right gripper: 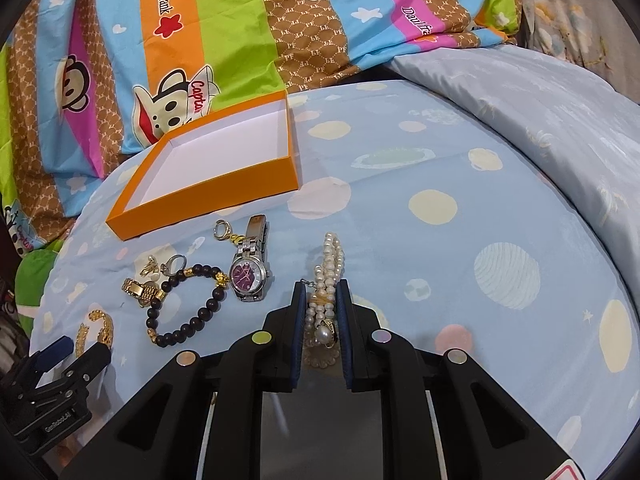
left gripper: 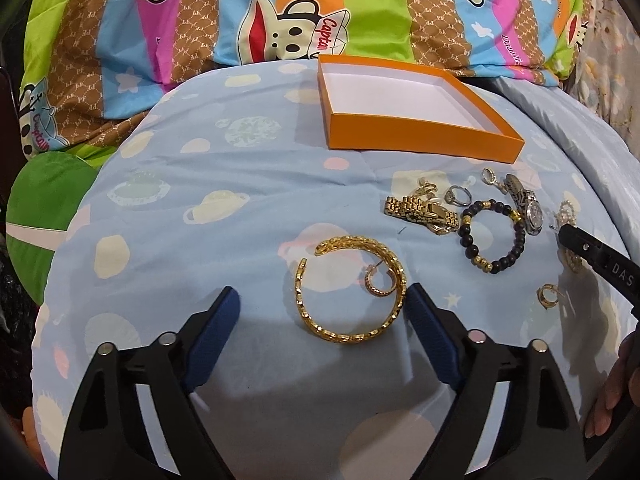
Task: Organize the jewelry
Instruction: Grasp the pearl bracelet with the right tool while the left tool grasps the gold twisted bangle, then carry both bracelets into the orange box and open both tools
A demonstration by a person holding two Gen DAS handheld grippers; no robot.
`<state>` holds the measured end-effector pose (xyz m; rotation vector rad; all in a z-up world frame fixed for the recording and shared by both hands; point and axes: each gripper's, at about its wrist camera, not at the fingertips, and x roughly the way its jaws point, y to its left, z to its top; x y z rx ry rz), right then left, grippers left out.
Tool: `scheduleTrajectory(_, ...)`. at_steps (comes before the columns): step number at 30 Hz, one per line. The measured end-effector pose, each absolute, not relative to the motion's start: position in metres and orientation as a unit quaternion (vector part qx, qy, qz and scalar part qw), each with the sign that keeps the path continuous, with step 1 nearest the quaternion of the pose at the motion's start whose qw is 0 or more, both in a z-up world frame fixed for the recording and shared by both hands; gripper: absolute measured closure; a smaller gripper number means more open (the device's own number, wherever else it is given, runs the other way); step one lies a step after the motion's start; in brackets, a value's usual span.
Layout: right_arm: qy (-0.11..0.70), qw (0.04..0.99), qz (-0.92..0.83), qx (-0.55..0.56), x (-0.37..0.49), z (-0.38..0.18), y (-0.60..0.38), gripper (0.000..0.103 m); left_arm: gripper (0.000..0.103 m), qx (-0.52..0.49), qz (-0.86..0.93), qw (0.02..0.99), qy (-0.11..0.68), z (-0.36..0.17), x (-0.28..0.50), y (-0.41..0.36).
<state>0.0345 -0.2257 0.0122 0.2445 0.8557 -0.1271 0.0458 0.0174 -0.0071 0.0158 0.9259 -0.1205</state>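
Observation:
A gold bangle [left gripper: 301, 296] lies on the blue bedspread between the fingers of my left gripper [left gripper: 322, 292], which stands open around it; the right finger is at the bangle's edge, the left one apart. A small hoop earring [left gripper: 378, 282] lies inside the bangle. My right gripper [right gripper: 320, 286] is shut on a multi-strand pearl bracelet [right gripper: 330, 256], whose far end trails on the bed. The empty orange box [left gripper: 420, 136] [right gripper: 208, 200] sits beyond the jewelry.
A gold watch [left gripper: 416, 210], a ring [left gripper: 456, 196], a black bead bracelet [right gripper: 160, 336], a silver watch [right gripper: 248, 272] and another hoop earring [left gripper: 546, 294] lie scattered near the box. A cartoon-print quilt [right gripper: 200, 20] is heaped behind. A person's hand [left gripper: 608, 400] shows at the right edge.

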Motion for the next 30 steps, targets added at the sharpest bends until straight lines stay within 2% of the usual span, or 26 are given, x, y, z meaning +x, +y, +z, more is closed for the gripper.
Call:
scheduleTrajectory(5,0.412,0.901,-0.061,0.118,0.034,0.013,-0.226,0.089,0.040,0.003,-0.070,0.896,0.439,-0.005,0.043,0.018)
scheduleTrajectory(7,0.410,0.903,-0.060,0.118,0.033,0.013,-0.226,0.089,0.050,0.003,-0.080,0.896,0.436,-0.003,0.041,0.017)
scheduleTrajectory(20,0.382,0.916,-0.048,0.116,0.026,0.037,-0.224,0.089,0.050,-0.003,-0.113,0.905,0.411,0.024,0.033,0.014)
scheduleTrajectory(30,0.354,0.926,0.015,0.131,0.088,0.083,-0.224,0.089,0.050,0.014,-0.112,0.939,0.325,0.090,0.103,-0.008)
